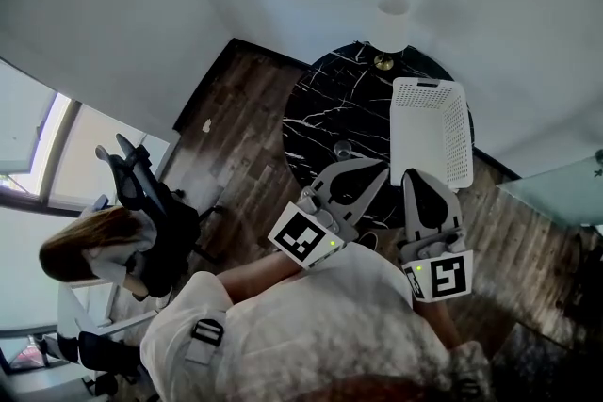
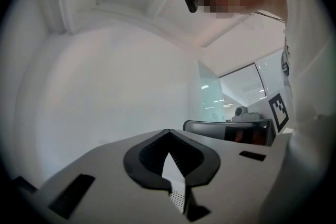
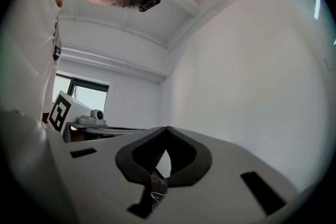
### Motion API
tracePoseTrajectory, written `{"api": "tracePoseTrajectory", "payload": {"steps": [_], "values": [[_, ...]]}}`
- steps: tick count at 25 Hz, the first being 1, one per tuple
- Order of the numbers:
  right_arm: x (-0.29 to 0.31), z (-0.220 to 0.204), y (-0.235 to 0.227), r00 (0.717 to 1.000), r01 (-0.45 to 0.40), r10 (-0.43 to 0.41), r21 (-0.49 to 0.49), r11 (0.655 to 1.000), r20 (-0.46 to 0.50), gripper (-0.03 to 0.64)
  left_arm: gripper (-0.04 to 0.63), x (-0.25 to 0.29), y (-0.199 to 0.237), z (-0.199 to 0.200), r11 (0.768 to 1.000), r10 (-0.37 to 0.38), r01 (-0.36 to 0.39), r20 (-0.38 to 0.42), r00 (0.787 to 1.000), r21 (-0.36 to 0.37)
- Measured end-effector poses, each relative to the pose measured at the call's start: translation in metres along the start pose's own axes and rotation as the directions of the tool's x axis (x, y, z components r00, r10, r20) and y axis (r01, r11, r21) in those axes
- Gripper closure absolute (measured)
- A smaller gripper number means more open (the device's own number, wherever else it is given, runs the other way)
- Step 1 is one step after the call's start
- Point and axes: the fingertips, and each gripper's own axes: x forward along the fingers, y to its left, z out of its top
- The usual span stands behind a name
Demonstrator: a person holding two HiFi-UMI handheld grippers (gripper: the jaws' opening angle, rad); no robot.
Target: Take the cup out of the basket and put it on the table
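The white perforated basket (image 1: 431, 129) lies on the right part of the round black marble table (image 1: 320, 113); I cannot see inside it. A small pale cup-like object (image 1: 344, 149) stands on the table just left of the basket. Both grippers are held close to my chest at the table's near edge, pointing at it. The left gripper (image 1: 381, 166) is shut and holds nothing, its tip near the small object. The right gripper (image 1: 412, 173) is shut and holds nothing, its tip at the basket's near end. Both pairs of jaws meet at the tips in the left gripper view (image 2: 168, 131) and the right gripper view (image 3: 167, 128).
A white lamp (image 1: 392, 25) stands at the table's far edge. A black office chair (image 1: 141, 188) and a seated person (image 1: 89, 249) are at the left on the wood floor. A glass tabletop (image 1: 556, 188) shows at the right.
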Motion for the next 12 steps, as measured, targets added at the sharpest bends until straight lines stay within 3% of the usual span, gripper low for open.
{"api": "tracePoseTrajectory", "payload": {"steps": [7, 12], "values": [[-0.003, -0.004, -0.001, 1.000, -0.009, 0.009, -0.009, 1.000, -0.017, 0.611, 0.589, 0.001, -0.002, -0.016, 1.000, 0.010, -0.012, -0.063, 0.998, -0.024], [-0.006, -0.007, -0.005, 1.000, -0.006, 0.006, -0.002, 1.000, -0.019, 0.611, 0.589, 0.008, -0.009, -0.011, 1.000, -0.013, 0.012, -0.025, 1.000, -0.019]]}}
